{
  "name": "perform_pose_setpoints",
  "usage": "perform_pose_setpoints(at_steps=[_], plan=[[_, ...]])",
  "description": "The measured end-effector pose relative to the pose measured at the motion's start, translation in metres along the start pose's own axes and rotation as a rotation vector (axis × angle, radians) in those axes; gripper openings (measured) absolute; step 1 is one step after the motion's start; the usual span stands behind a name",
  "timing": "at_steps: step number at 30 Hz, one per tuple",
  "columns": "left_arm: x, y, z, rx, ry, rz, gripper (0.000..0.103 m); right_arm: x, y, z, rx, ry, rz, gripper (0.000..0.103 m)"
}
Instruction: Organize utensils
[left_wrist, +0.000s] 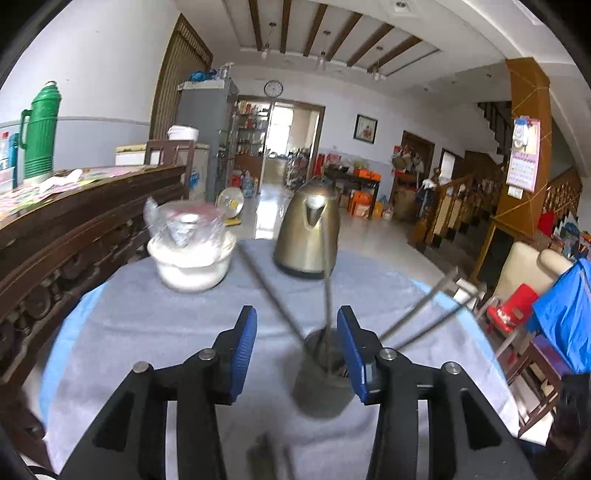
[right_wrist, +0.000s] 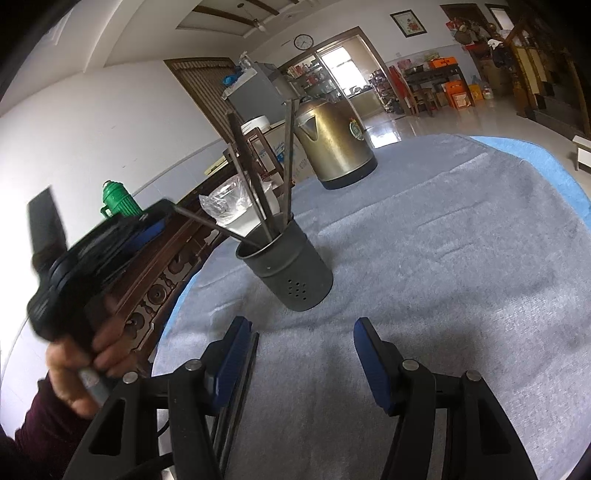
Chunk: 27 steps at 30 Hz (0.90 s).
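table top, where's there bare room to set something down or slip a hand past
Free: the grey cloth right of the utensil cup, out to its blue edge and up to the kettle. Crowded: left of the cup, where the white bowl and left claw sit.

Daylight from the far doorway (left_wrist: 291, 129) floods my feeds, glaring off the polished floor (left_wrist: 267, 218). Fisheye lenses bow walls and darken corners. On my left wrist view, motion blur smears the utensil holder (left_wrist: 321, 373) and white bowl (left_wrist: 190, 264); on my right, the left gripper (right_wrist: 147, 221) blurs against a blown-out wall.
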<state>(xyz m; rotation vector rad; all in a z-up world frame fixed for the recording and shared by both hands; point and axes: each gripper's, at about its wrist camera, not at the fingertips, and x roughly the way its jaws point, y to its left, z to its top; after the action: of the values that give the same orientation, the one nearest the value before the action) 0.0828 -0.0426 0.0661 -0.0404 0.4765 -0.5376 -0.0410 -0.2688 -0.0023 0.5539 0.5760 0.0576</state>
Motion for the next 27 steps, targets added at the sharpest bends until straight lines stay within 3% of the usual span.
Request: perform_pose_setpoints(at_steps=[11,27], plan=[[-0.013,0.030,-0.055,-0.044,0.262,0.154,0.059,0.008,0.019,-0.013,-0.042,0.048,-0.002,0.063],[-0.020,0.042,-0.088,-0.060,0.392,0.202,0.064,0.007,0.023,-0.021,-0.050,0.062,-0.019,0.060]])
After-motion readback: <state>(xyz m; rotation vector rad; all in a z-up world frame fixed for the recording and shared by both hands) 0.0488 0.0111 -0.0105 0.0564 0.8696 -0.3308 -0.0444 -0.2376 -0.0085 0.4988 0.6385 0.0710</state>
